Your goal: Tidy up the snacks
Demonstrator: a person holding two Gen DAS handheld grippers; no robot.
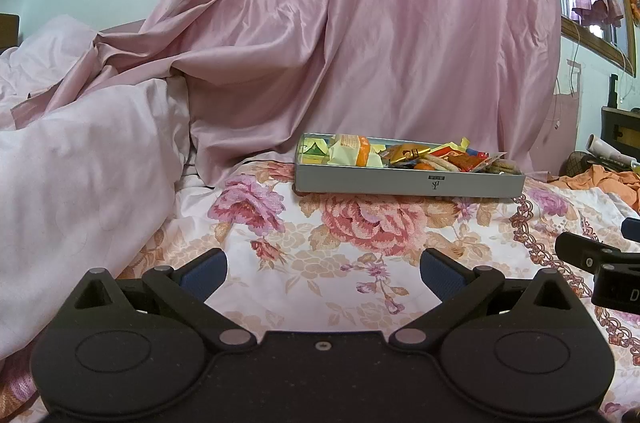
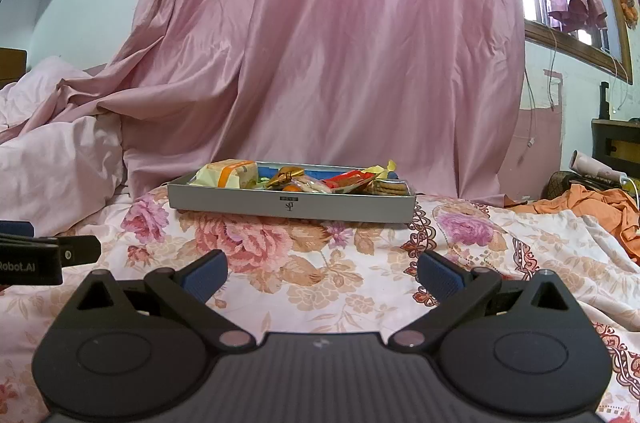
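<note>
A shallow grey box (image 1: 408, 181) lies on the floral bedsheet, ahead of both grippers; it also shows in the right wrist view (image 2: 292, 203). It holds several wrapped snacks: a yellow-orange packet (image 1: 352, 147) (image 2: 228, 173), a gold wrapper (image 1: 408, 153) (image 2: 286, 175), red wrappers (image 2: 348, 179) and biscuits (image 1: 502, 167) (image 2: 386, 187). My left gripper (image 1: 323, 273) is open and empty, low over the sheet, short of the box. My right gripper (image 2: 323, 273) is open and empty, also short of the box. Each gripper shows at the edge of the other's view.
A pink curtain (image 1: 360, 23) hangs right behind the box. A pale pink quilt (image 1: 80, 163) is heaped at the left. Orange cloth (image 2: 600, 203) and clutter lie at the right. The floral sheet (image 2: 320, 263) stretches between the grippers and the box.
</note>
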